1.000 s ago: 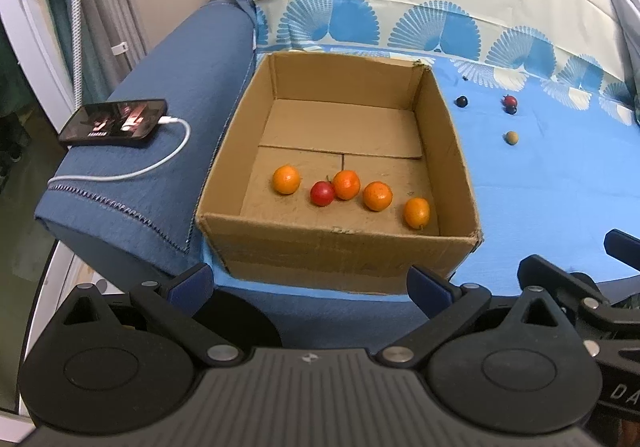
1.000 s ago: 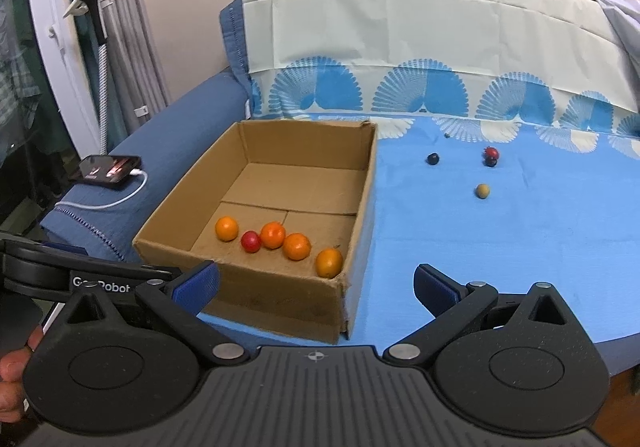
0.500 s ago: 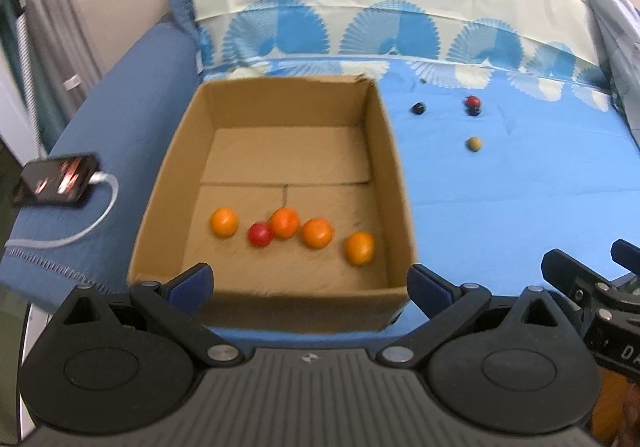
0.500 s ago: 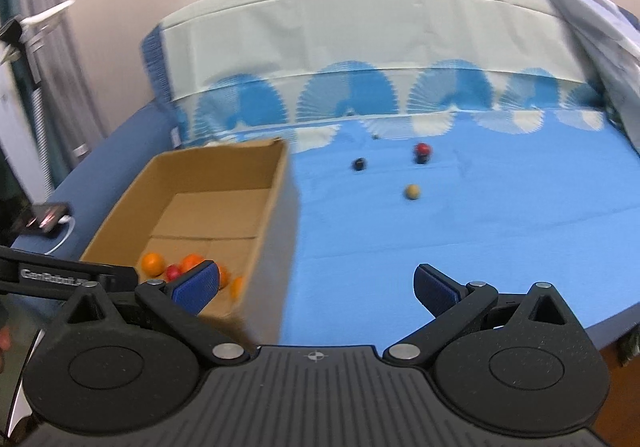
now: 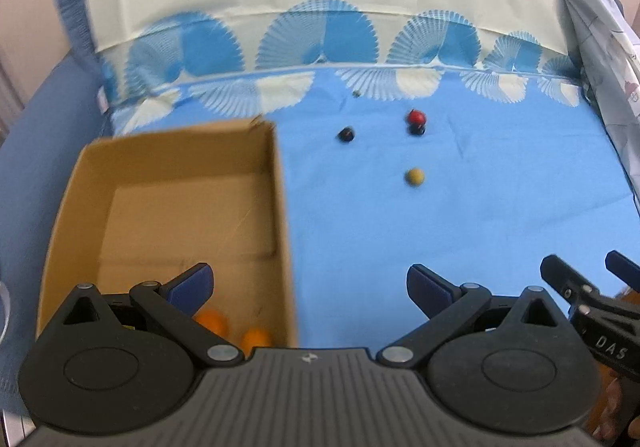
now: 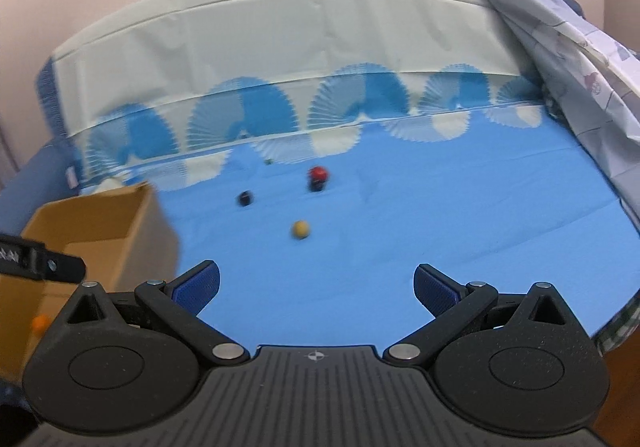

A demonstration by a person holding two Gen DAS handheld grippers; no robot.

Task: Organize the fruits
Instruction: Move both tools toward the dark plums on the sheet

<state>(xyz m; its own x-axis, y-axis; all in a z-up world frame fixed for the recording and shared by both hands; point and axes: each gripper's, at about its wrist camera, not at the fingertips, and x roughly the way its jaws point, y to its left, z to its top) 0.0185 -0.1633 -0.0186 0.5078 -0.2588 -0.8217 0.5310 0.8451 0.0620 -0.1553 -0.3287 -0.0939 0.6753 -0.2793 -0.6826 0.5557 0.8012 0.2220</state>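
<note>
A cardboard box (image 5: 168, 151) stands at the left on the blue sheet; orange fruits (image 5: 212, 321) show in its near corner. It also shows in the right wrist view (image 6: 96, 203). On the sheet lie a red fruit (image 5: 416, 115) touching a dark one (image 5: 417, 130), another dark fruit (image 5: 345, 134) and a yellow fruit (image 5: 414, 176). The right wrist view shows the same red (image 6: 319, 172), dark (image 6: 245, 199) and yellow (image 6: 300, 229) fruits. My left gripper (image 5: 309, 283) is open and empty by the box's right wall. My right gripper (image 6: 316, 283) is open and empty, well short of the yellow fruit.
A pale patterned cover (image 6: 280, 59) drapes the sofa back behind the fruits. A crumpled grey cloth (image 6: 568, 47) hangs at the right. The blue armrest (image 5: 36, 135) lies left of the box. The seat's front edge (image 6: 612, 323) drops off at the right.
Both grippers have swung right, away from the box and toward the loose fruits on the sheet. The phone and cable have left view. Both stay open.
</note>
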